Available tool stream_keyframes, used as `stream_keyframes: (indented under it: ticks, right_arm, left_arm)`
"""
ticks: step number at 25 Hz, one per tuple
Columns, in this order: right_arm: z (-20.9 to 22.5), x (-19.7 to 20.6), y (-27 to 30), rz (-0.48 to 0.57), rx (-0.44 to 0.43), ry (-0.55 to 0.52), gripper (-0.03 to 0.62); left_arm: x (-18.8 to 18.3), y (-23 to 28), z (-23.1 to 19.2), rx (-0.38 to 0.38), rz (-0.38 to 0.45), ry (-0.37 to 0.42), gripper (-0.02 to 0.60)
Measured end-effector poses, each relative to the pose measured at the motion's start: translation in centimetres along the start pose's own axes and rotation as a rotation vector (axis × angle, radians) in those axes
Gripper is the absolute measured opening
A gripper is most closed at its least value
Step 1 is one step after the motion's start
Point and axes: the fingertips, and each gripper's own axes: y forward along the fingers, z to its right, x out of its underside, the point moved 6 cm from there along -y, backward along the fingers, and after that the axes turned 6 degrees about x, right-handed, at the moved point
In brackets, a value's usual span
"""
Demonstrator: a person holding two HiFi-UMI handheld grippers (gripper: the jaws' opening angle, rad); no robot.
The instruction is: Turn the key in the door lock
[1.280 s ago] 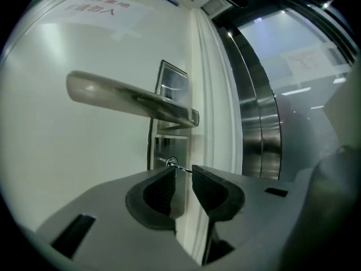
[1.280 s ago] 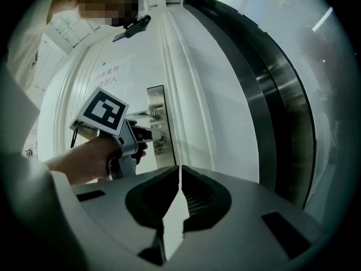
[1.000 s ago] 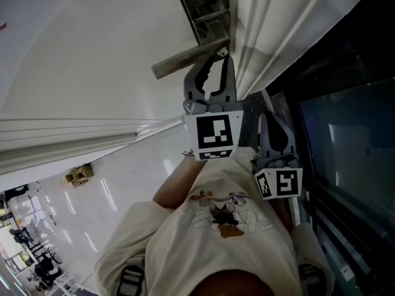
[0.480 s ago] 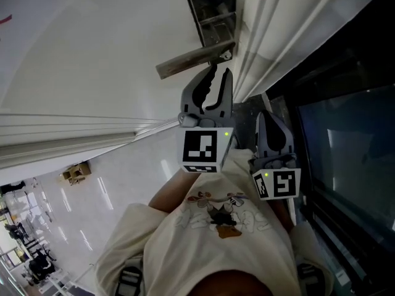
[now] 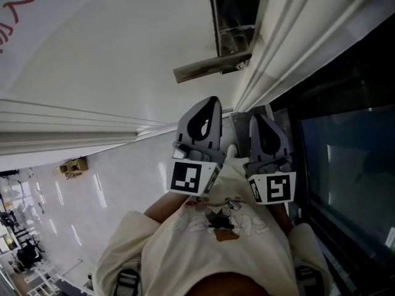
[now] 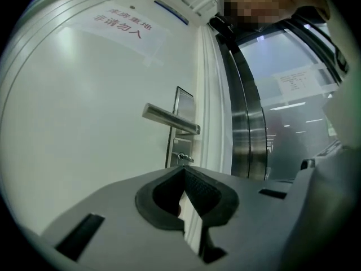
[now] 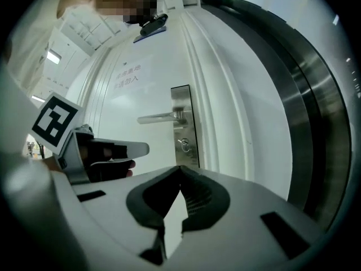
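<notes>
A paper sign (image 6: 128, 24) on the white door (image 6: 84, 123) carries two lines of red Chinese characters. The lower line reads 非请勿入, and the upper looks like 库房重地. The print on a sheet (image 6: 302, 82) on the glass beside the door is too small to read.

Bright, even indoor light on the white door (image 5: 105, 60); shadows faint. Lamp reflections streak the glossy floor (image 5: 117, 190). Glass panel (image 5: 345, 159) at right reads dark. Both gripper views strongly fisheye: straight lines bow, corners vignetted black, near foreground soft.
</notes>
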Motion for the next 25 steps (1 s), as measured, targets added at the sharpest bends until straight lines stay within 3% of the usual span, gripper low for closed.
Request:
stream_keyframes:
  ticks: [7, 13, 25]
  right_arm:
    - [-2.0, -1.4, 1.3, 0.035, -0.052, -0.045, 0.006]
    - [-3.3, -1.5, 1.7, 0.038, -0.090, -0.038, 0.006]
    - [-3.3, -1.3, 1.5, 0.013, -0.101, -0.036, 0.006]
  left_arm:
    - [1.0, -3.8, -0.4, -0.026, 0.023, 0.016, 0.006]
    - [3.6, -5.8, 0.0, -0.023, -0.060, -0.015, 0.006]
    - [2.9, -5.6, 0.1, -0.029, -0.046, -0.029, 0.006]
